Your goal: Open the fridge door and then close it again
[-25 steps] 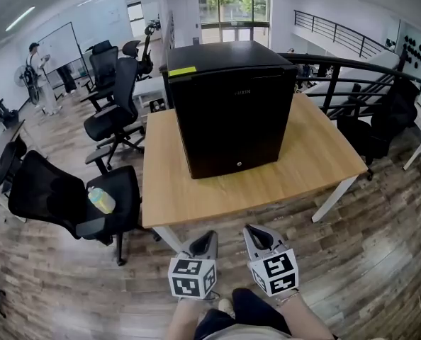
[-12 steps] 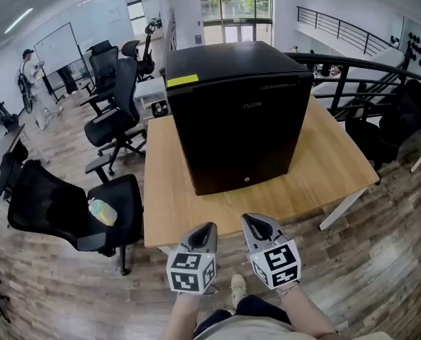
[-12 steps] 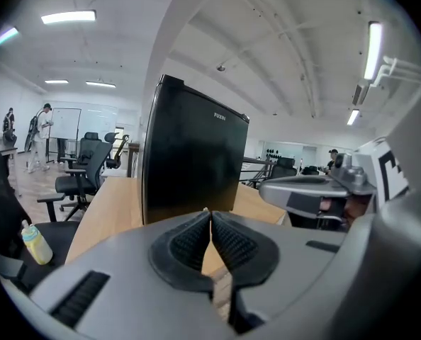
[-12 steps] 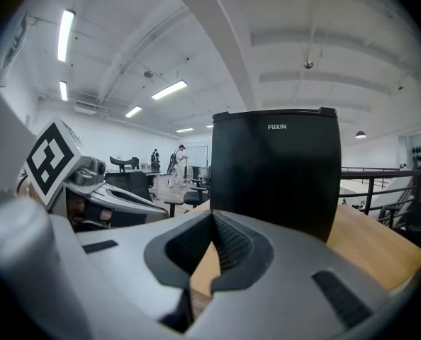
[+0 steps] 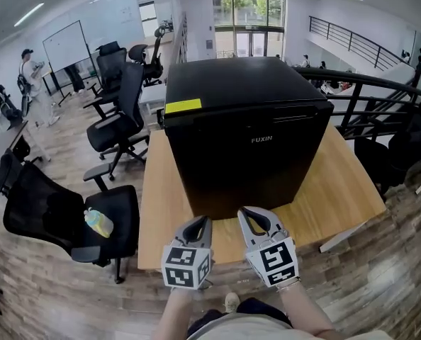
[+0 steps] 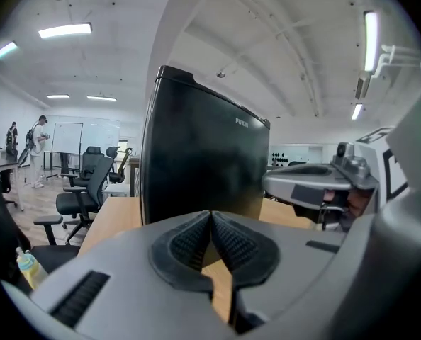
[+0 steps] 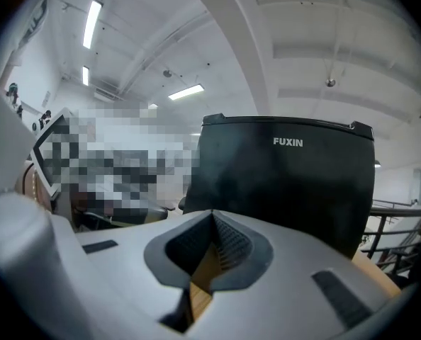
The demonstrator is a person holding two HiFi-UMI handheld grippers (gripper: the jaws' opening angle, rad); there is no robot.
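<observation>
A small black fridge (image 5: 246, 129) stands on a wooden table (image 5: 345, 190), its door shut and facing me, with a yellow sticker on its top left corner. Both grippers hover side by side over the table's near edge, just short of the door. My left gripper (image 5: 200, 222) is shut and holds nothing. My right gripper (image 5: 247, 213) is shut too, also with nothing in it. The fridge door (image 6: 203, 161) fills the middle of the left gripper view, and the same door (image 7: 288, 176) stands right ahead in the right gripper view.
A black office chair (image 5: 62, 214) with a bottle (image 5: 97, 223) on its seat stands left of the table. More chairs (image 5: 118, 112) sit behind it. A dark railing (image 5: 380, 94) runs along the right. A person (image 5: 27, 73) stands by a whiteboard far left.
Both grippers have moved forward from beyond the table's near edge to just in front of the fridge. The fridge now looks larger and closer. Both stayed shut.
</observation>
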